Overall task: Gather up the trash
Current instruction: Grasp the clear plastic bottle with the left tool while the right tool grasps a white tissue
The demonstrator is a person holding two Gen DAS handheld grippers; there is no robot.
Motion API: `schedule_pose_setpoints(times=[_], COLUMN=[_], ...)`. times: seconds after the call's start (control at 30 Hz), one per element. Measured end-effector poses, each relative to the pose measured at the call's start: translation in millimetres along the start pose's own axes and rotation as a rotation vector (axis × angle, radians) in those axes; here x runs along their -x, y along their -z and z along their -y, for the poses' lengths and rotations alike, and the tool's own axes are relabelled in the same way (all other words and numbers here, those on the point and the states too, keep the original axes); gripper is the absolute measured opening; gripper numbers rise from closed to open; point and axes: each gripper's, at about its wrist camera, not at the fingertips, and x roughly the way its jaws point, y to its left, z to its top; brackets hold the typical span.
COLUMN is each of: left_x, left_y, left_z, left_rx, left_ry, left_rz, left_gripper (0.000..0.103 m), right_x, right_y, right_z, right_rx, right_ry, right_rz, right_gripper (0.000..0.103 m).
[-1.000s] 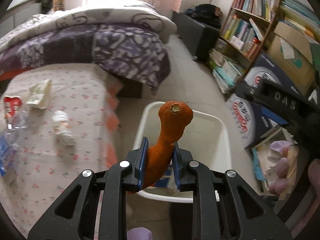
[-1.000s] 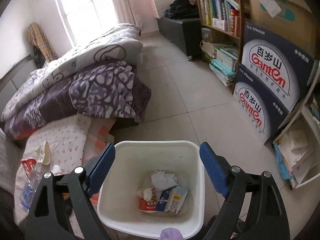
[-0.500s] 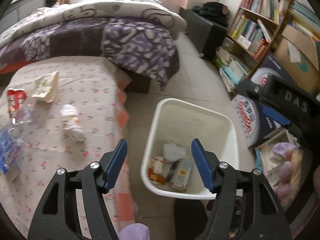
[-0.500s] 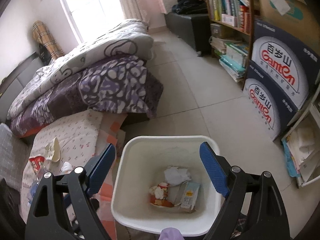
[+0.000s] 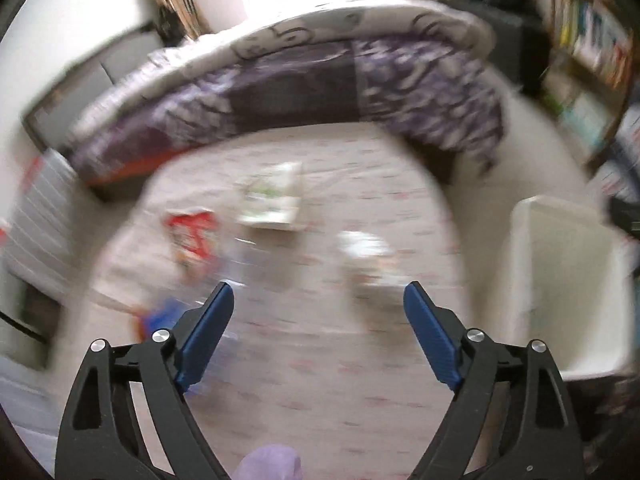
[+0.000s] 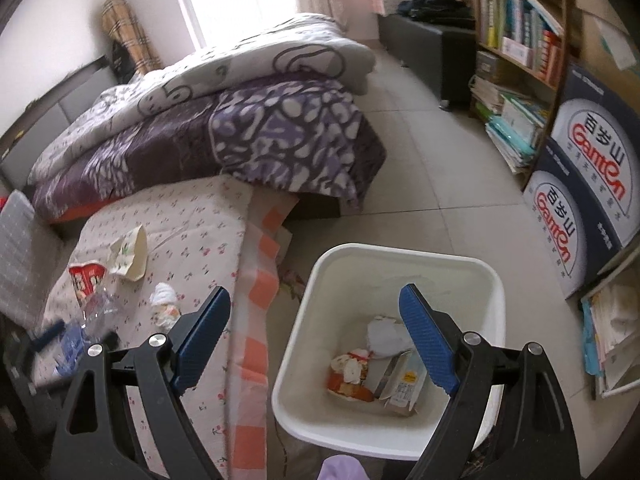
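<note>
My left gripper (image 5: 318,294) is open and empty, above the flowered bed sheet (image 5: 320,360); this view is blurred. Ahead of it lie a white crumpled tissue (image 5: 362,242), a green-white wrapper (image 5: 274,200), a red packet (image 5: 192,232) and a clear bottle with blue label (image 5: 160,316). The white bin (image 5: 560,280) is at its right. My right gripper (image 6: 314,296) is open and empty above the bin (image 6: 400,256), which holds the orange peel (image 6: 348,388), a crumpled paper (image 6: 386,334) and a carton (image 6: 404,388). The tissue (image 6: 164,294), wrapper (image 6: 128,254), packet (image 6: 86,278) and bottle (image 6: 92,316) show left.
A purple and white quilt (image 6: 240,120) is piled on the far bed. A bookshelf (image 6: 516,40), stacked Ganten boxes (image 6: 580,200) and loose books (image 6: 612,320) line the right. A black cabinet (image 6: 424,44) stands at the back. Tiled floor (image 6: 440,200) lies between.
My left gripper opened and let the orange peel fall into the bin, then swung left over the bed. The right gripper has drifted slightly and stays open.
</note>
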Motion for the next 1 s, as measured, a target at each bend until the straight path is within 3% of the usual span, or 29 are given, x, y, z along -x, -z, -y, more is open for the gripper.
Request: schedule_pose_setpoints(times=[0.13, 0.2, 0.3, 0.5, 0.57, 0.63, 0.67, 0.83, 1.0], left_x=[-46.8, -70.6, -99.6, -133.8, -139.7, -141.5, -142.4, -130.0, -103.0], left_y=[-12.0, -13.6, -12.6, -4.0, 0.3, 4.5, 6.9, 16.9, 28.6], left_z=[-20.3, -29.5, -42.2, -59.8, -65.7, -72.6, -77.3, -105.8, -153.5], left_rx=[-0.125, -0.161, -0.177, -0.179, -0.183, -0.182, -0.174, -0.068, 0.132], left_ry=[-0.15, -0.168, -0.145, -0.081, -0.067, -0.049, -0.022, 0.047, 0.123], left_rz=[-0.141, -0.224, -0.328, -0.44, -0.458, -0.463, -0.469, -0.417, -0.307], left_gripper=[0.086, 0.086, 0.086, 0.086, 0.085, 0.073, 0.063, 0.061, 0.061], right_x=[-9.4, -16.0, -31.3, -60.5, -68.1, -78.9, -84.6, -105.6, -129.3], right_y=[0.9, -0.1, -1.8, -1.1, 1.2, 6.0, 9.2, 22.9, 29.3], right_z=[-22.2, -33.9, -61.5, -115.9, -127.6, -143.3, -150.9, -171.2, -179.8], right_rx=[0.068, 0.104, 0.198, 0.377, 0.399, 0.432, 0.454, 0.517, 0.49], right_ry=[0.008, 0.006, -0.006, -0.092, -0.114, -0.142, -0.149, -0.119, -0.119], right_rz=[-0.019, -0.036, -0.072, -0.144, -0.167, -0.206, -0.227, -0.266, -0.321], right_gripper=[0.084, 0.084, 0.084, 0.084, 0.084, 0.084, 0.084, 0.084, 0.084])
